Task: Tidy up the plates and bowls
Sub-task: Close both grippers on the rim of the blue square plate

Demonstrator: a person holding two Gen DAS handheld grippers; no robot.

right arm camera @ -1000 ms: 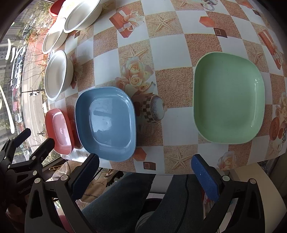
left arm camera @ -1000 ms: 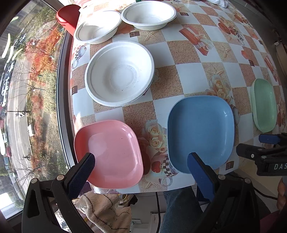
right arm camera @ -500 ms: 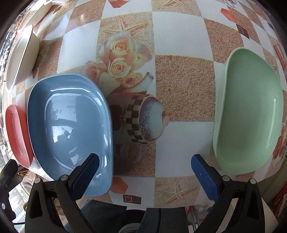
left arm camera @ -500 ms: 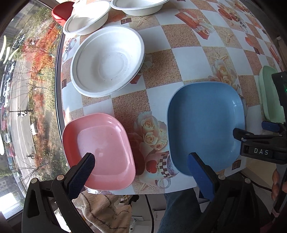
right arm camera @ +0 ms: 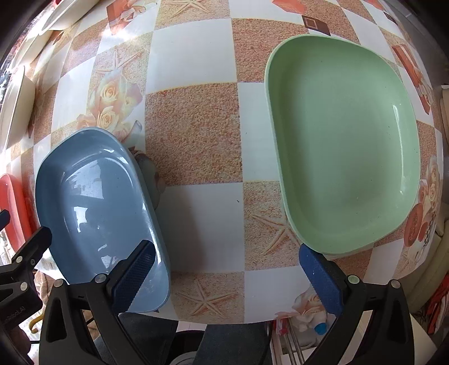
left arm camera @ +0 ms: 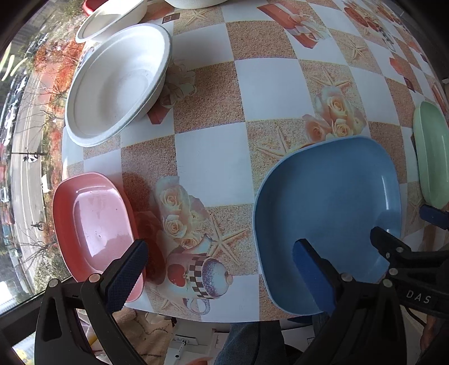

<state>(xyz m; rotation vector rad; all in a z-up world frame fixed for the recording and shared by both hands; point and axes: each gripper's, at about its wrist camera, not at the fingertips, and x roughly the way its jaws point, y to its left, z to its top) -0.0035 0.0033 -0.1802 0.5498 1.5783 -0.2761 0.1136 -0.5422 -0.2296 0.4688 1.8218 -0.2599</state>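
A pink plate [left arm camera: 92,221], a blue plate [left arm camera: 331,224] and a green plate [left arm camera: 430,151] lie in a row along the near edge of the patterned table [left arm camera: 213,157]. My left gripper [left arm camera: 221,266] is open over the gap between pink and blue, one pad over each plate's rim. My right gripper [right arm camera: 227,269] is open over the gap between the blue plate [right arm camera: 98,205] and the green plate [right arm camera: 342,140]. A white bowl [left arm camera: 118,81] sits behind the pink plate, with another white bowl [left arm camera: 112,16] farther back.
A window runs along the table's left side, with a street far below. A person's legs in jeans [left arm camera: 252,342] show under the near table edge. A cloth [left arm camera: 146,331] lies below the table. A third white bowl's rim [left arm camera: 196,2] shows at the top.
Both grippers have dropped lower and moved forward over the table's near edge, so the plates look larger. Nothing on the table has moved.
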